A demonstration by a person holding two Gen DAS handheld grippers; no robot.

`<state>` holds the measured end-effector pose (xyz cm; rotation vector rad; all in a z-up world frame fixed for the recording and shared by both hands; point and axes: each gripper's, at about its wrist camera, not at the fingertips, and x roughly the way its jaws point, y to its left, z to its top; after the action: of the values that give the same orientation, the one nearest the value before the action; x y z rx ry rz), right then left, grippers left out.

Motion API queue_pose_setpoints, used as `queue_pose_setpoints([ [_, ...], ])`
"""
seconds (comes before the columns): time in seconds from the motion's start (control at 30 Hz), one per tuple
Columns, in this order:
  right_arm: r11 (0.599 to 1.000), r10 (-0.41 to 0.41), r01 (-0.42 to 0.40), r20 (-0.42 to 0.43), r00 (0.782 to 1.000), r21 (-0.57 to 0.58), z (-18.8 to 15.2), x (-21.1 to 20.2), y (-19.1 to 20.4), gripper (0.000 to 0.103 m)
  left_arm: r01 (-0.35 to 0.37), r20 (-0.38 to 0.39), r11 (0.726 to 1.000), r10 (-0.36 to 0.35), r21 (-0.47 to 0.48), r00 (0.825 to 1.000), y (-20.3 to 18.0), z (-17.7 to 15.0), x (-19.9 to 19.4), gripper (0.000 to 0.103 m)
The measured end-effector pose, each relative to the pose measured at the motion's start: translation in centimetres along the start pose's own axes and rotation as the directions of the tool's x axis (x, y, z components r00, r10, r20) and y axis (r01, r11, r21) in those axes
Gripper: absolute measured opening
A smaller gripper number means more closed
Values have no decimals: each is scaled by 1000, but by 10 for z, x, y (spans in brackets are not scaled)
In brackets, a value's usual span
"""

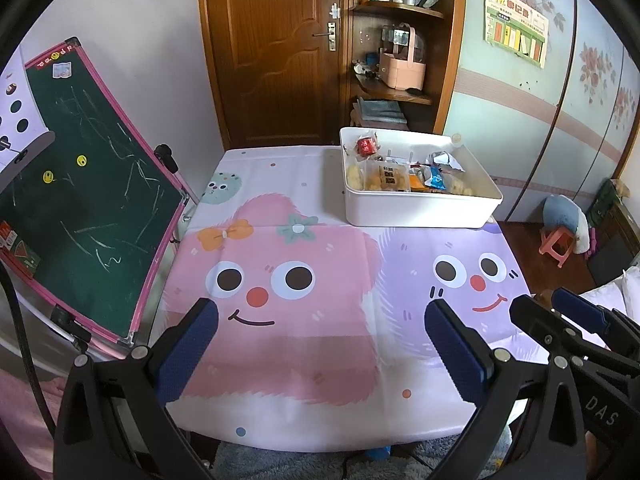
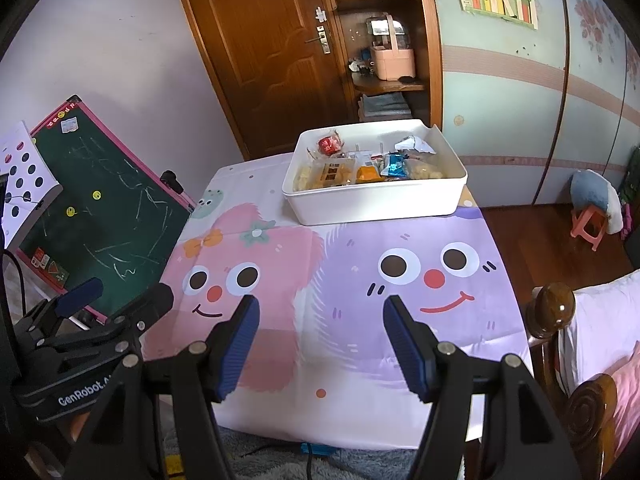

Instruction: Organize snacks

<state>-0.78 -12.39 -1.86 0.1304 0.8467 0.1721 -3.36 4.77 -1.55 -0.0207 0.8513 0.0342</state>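
Note:
A white rectangular bin (image 1: pixel 424 210) (image 2: pixel 372 202) stands at the far right of the table and holds several wrapped snacks: a red packet (image 1: pixel 365 145) (image 2: pixel 329 145), yellow biscuit packs (image 1: pixel 387 178) (image 2: pixel 334 172) and a blue packet (image 1: pixel 436 178) (image 2: pixel 394 169). My left gripper (image 1: pixel 320 316) hovers open over the near edge of the table with nothing between its blue pads. To its right my right gripper (image 2: pixel 320 312) also stands open and empty above the cartoon tablecloth (image 1: pixel 304 344) (image 2: pixel 344 344). Each gripper shows at the edge of the other's view. Both are well short of the bin.
A green chalkboard with a pink frame (image 1: pixel 84 188) (image 2: pixel 104 208) leans at the table's left side. Behind the table are a brown door (image 1: pixel 272 48) and wooden shelves (image 1: pixel 396 96). A bedpost (image 2: pixel 554 312) stands right of the table, a small pink stool (image 1: pixel 558 246) on the floor.

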Motion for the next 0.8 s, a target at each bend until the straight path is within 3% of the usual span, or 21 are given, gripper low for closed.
queue_pose_setpoints([
  [0.8,1000,-4,4,-15,1000,10,-8,5,0,65,8,-32,1000,-8,5,999,3,-3,8,103],
])
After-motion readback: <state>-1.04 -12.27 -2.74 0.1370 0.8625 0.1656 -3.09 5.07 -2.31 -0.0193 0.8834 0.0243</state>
